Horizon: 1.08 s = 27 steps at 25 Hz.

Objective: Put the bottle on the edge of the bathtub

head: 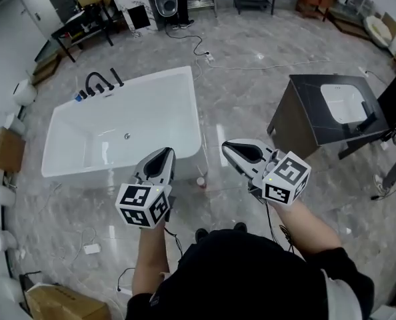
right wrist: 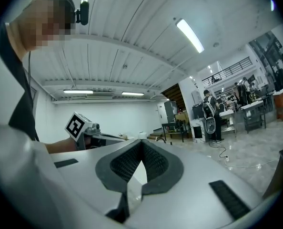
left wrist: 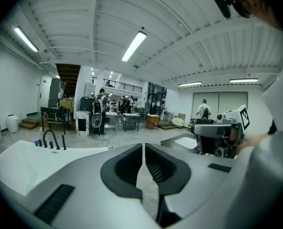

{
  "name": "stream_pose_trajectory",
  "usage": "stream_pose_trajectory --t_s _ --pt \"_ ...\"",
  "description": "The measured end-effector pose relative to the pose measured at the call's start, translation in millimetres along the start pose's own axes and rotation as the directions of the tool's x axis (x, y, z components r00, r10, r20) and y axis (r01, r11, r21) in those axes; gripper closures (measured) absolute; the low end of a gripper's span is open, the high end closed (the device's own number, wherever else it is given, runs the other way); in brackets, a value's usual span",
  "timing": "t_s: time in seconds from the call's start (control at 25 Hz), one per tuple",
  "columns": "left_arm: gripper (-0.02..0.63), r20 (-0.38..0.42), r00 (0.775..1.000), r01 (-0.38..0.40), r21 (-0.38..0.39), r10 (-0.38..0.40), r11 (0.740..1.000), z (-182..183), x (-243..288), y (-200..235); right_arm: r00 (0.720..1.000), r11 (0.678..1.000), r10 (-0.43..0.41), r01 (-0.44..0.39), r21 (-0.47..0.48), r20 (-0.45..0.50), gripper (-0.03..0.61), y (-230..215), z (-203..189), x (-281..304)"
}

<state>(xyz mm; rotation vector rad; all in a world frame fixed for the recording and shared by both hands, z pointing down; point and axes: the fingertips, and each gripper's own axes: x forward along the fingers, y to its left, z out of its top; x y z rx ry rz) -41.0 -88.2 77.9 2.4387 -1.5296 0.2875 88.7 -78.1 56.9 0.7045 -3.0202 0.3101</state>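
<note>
The left gripper [head: 166, 153] and the right gripper [head: 226, 147] are held up side by side in front of the person. In each gripper view the jaws are seen pressed together with nothing between them. A small object, probably the bottle [head: 201, 181], is seen standing on the grey floor just beside the near corner of the white bathtub [head: 197, 105], below its rim. A black faucet [head: 98, 83] is mounted at the tub's far end.
</note>
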Motion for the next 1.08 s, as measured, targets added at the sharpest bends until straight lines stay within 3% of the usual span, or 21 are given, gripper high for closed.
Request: stream_pose_trajectory --t_s 0.2,0.32,0.64,0.84,1.08 --pt "0.583 -0.002 0.999 0.054 0.041 -0.054 0.998 18 -23 -11 0.997 1.000 0.000 0.000 0.003 0.074 0.551 12 37 -15" --pt "0.583 -0.002 0.999 0.042 0.048 -0.042 0.998 21 -32 -3 0.996 0.999 -0.023 0.025 -0.028 0.084 0.551 12 47 -17" --pt "0.583 0.019 1.000 0.020 0.052 -0.021 0.998 28 -33 5 0.995 0.996 -0.063 0.068 -0.066 0.074 0.551 7 40 -17" --pt "0.583 0.020 0.999 -0.038 0.088 0.037 0.995 34 -22 28 0.991 0.993 -0.105 0.109 -0.047 0.087 0.551 -16 31 -4" --pt "0.583 0.021 1.000 -0.007 0.099 0.005 0.995 36 -5 35 0.994 0.991 -0.058 0.068 -0.116 0.088 0.551 4 48 16"
